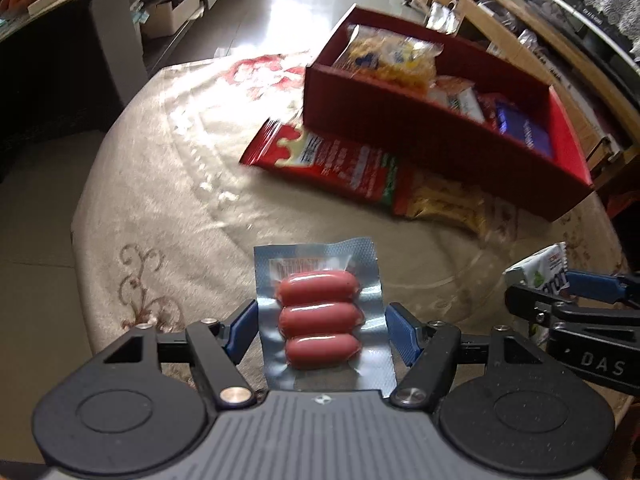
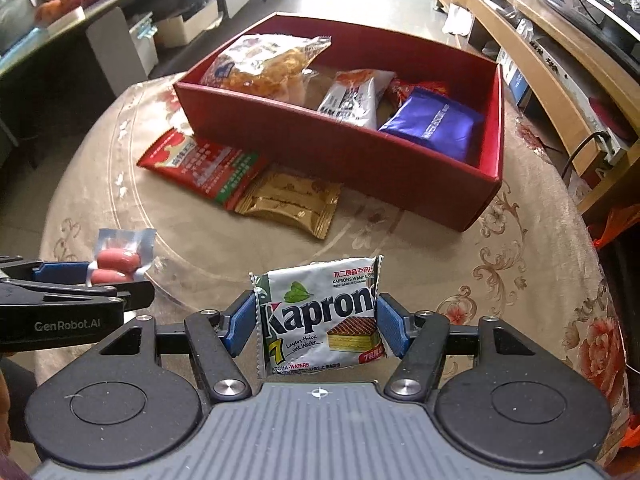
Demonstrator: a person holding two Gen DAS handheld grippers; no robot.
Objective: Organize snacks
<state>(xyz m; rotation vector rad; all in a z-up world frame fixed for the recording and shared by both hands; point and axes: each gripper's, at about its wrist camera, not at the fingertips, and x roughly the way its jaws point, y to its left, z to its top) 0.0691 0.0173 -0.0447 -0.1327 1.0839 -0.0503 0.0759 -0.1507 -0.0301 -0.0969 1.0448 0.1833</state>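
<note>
- Red cardboard box (image 2: 344,148) sits at the far side of the round table (image 2: 460,256), already holding a yellow snack bag (image 2: 264,64), a white packet (image 2: 352,98) and a purple pouch (image 2: 434,124).
- Just in front of the box, a red packet (image 2: 200,166) and a gold packet (image 2: 290,202) lie flat on the cloth, touching each other.
- Left gripper (image 1: 320,330) has its blue pads pressed on both edges of a vacuum pack of three sausages (image 1: 320,316), lifted off the table.
- Right gripper (image 2: 316,320) is likewise clamped, about half-wide, on a Kaprons wafer packet (image 2: 320,316), held up beside the left one.
</note>
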